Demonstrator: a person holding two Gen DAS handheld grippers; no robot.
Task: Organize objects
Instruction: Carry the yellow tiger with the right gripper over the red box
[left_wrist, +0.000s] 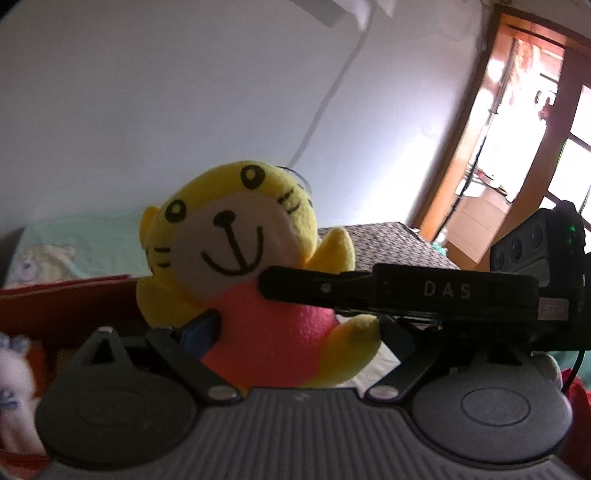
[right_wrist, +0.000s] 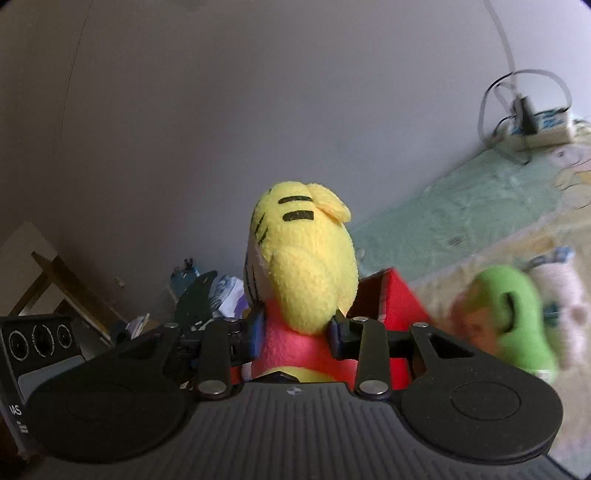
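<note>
A tiger plush (left_wrist: 236, 236) with a yellow head and a pink body hangs in the air, facing the left wrist camera. My left gripper (left_wrist: 291, 332) straddles its pink belly. The left blue pad (left_wrist: 199, 328) presses its side, while the other pad is hidden behind my right gripper. One black finger (left_wrist: 314, 291) of the right gripper reaches in from the right across the plush's chest. In the right wrist view I see the back of the tiger plush (right_wrist: 306, 258), with my right gripper (right_wrist: 297, 332) shut on its pink body just under the head.
A red box (right_wrist: 391, 295) stands below and behind the plush. A green plush (right_wrist: 513, 317) and a white one (right_wrist: 561, 295) lie on the mint bed sheet (right_wrist: 461, 210). A power strip (right_wrist: 535, 129) sits by the wall. A woven box (left_wrist: 388, 243) and a doorway (left_wrist: 517, 147) are at right.
</note>
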